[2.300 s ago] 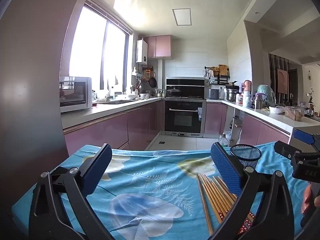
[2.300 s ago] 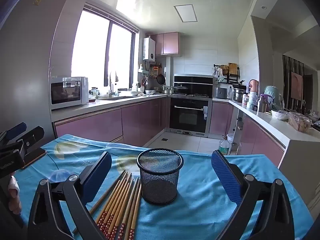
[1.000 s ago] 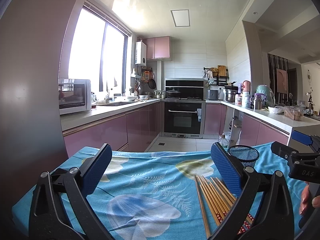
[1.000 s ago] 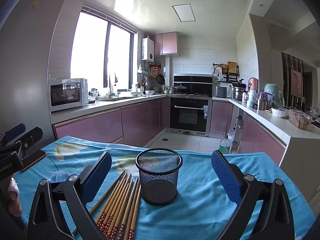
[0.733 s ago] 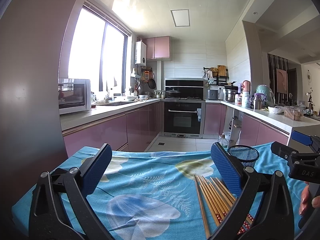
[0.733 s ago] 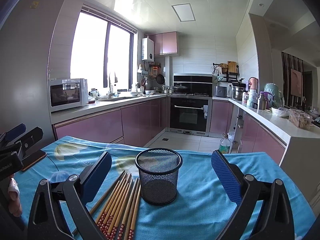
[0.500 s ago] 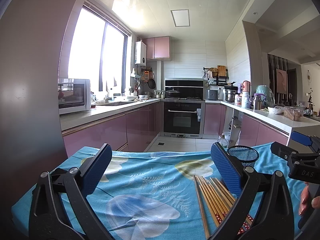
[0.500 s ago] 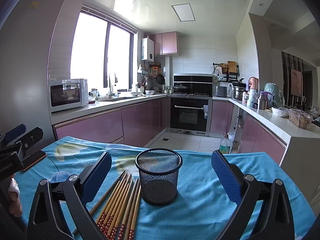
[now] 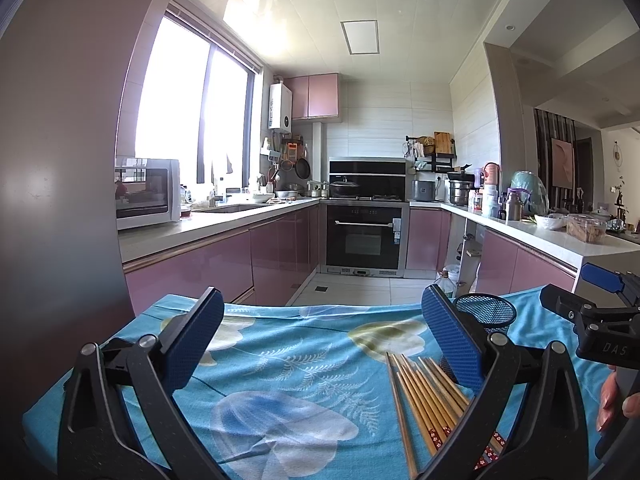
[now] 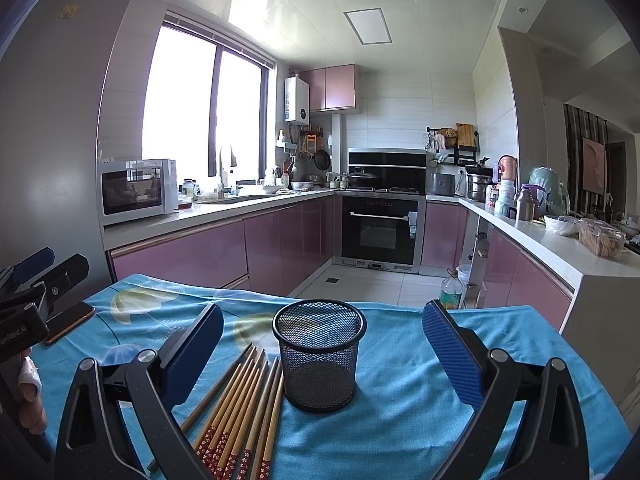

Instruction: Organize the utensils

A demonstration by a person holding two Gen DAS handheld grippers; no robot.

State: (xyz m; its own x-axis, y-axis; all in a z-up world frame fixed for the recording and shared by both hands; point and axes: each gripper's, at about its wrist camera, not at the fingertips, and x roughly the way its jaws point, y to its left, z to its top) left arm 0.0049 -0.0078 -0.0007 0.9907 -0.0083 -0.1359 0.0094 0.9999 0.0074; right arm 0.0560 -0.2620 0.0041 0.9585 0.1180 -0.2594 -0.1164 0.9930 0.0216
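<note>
Several wooden chopsticks [image 10: 244, 408] with red patterned ends lie side by side on the blue floral tablecloth [image 10: 400, 392], just left of an empty black mesh cup [image 10: 319, 354]. My right gripper [image 10: 320, 344] is open and empty, with the cup between its blue pads. In the left wrist view my left gripper [image 9: 320, 336] is open and empty over the cloth; the chopsticks [image 9: 424, 396] lie by its right finger and the cup [image 9: 486, 314] is partly hidden behind it.
A phone [image 10: 70, 322] lies on the cloth at the left. The table's far edge [image 9: 320, 306] drops to the kitchen floor. Pink cabinets, an oven [image 10: 380, 232] and crowded counters stand beyond. The right gripper [image 9: 592, 320] shows at the right of the left wrist view.
Almost nothing has moved. Both grippers stay open and hover in place; the left view has drifted very slightly.
</note>
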